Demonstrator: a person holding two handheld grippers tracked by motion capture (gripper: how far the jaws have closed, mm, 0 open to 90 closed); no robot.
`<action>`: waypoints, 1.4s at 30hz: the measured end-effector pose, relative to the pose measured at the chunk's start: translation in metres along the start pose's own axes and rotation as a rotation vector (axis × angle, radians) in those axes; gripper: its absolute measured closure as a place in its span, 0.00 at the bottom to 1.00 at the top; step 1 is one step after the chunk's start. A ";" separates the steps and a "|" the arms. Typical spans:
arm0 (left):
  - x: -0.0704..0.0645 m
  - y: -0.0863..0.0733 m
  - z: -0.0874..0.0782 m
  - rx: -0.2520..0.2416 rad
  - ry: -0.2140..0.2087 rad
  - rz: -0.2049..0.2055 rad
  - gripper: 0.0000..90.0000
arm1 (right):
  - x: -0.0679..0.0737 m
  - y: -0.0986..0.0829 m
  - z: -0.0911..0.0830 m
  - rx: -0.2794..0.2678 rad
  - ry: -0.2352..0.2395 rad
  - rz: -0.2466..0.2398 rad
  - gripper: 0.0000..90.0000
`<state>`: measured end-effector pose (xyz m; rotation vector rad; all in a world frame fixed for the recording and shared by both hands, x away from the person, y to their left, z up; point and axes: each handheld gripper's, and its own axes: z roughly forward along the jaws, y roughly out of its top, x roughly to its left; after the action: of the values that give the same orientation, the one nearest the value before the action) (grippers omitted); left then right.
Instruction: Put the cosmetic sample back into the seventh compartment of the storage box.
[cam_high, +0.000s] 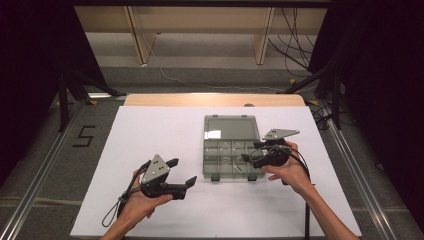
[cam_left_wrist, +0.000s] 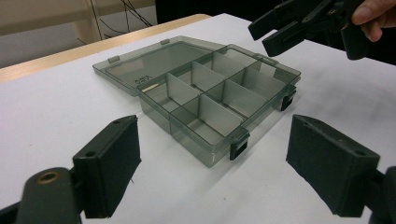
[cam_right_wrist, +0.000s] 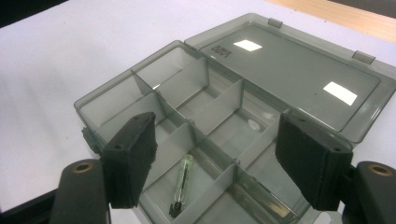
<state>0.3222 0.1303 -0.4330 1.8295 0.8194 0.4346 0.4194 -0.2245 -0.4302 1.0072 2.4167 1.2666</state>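
A: From the high view, the box (cam_high: 232, 154) lay open at mid-table, lid flat behind it; the right gripper (cam_high: 257, 151) hovered over its right edge, jaws apart, and the left gripper (cam_high: 181, 173) waited left of it, jaws wide.

B: The left gripper view showed bare compartments (nearest ones, anyway).

A: The right gripper view showed a small glass tube (cam_right_wrist: 181, 183) in a near compartment. A hard pinch could have cracked it.

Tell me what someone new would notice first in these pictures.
First, the smoky grey compartment box in the middle of the white table, its lid flat open behind it. Next, the right gripper, jaws apart, hovering over the box's right end, where a small clear tube lies in one compartment. The left gripper waits open, off to the box's left.
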 end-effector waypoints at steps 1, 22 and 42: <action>0.000 0.000 0.001 0.002 0.007 0.004 0.19 | 0.000 0.000 -0.001 -0.006 -0.008 0.006 0.33; 0.005 0.006 0.034 0.025 -0.005 -0.017 0.19 | -0.024 -0.001 -0.012 -0.019 0.000 0.092 0.26; 0.017 0.007 0.067 0.108 0.010 -0.082 0.21 | -0.047 0.003 -0.011 -0.014 -0.025 0.159 0.24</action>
<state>0.3789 0.0957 -0.4547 1.8864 0.9368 0.3533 0.4502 -0.2623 -0.4260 1.2253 2.3454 1.3109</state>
